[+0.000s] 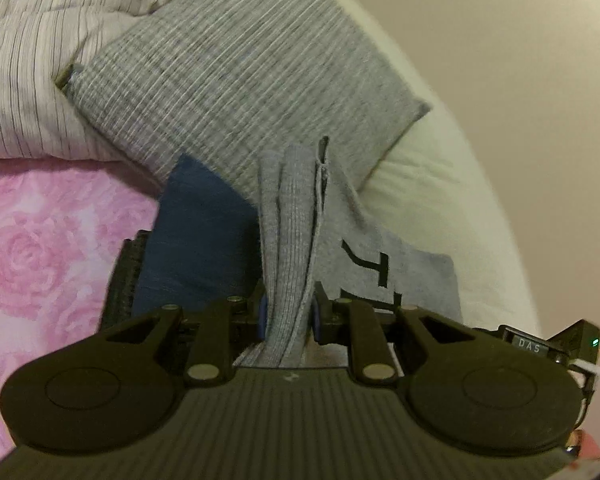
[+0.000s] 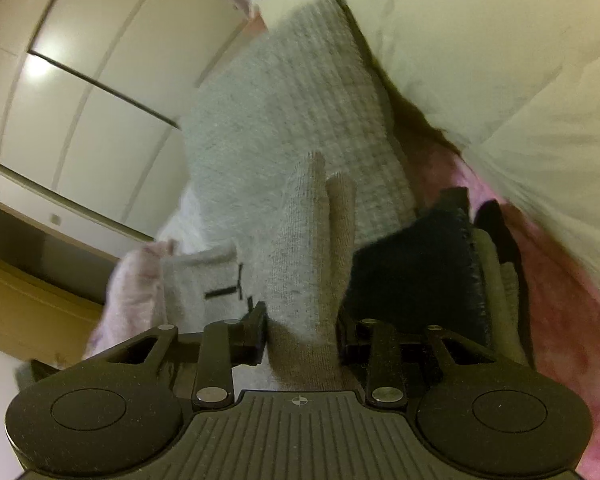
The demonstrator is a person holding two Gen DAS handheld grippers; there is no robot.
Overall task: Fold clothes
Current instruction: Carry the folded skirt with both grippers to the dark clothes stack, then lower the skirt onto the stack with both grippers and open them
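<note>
Grey ribbed fabric of the garment (image 1: 288, 248) is pinched in both tools: left tool (image 1: 288, 318) and right tool (image 2: 302, 332) each clamp a bunched fold, lifted above the folded clothes (image 1: 196, 236) stacked on the pink bed (image 1: 40, 248) beside a grey pillow (image 1: 236, 80).

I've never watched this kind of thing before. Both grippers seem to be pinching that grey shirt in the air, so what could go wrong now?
1. The left hand-held gripper clamps only a narrow bunched strip of the grey shirt; it might slip out.
2. The right hand-held gripper also holds a gathered fold, so the fold may come out crooked.
3. The shirt hangs over the folded dark blue garment and could drag it.
</note>
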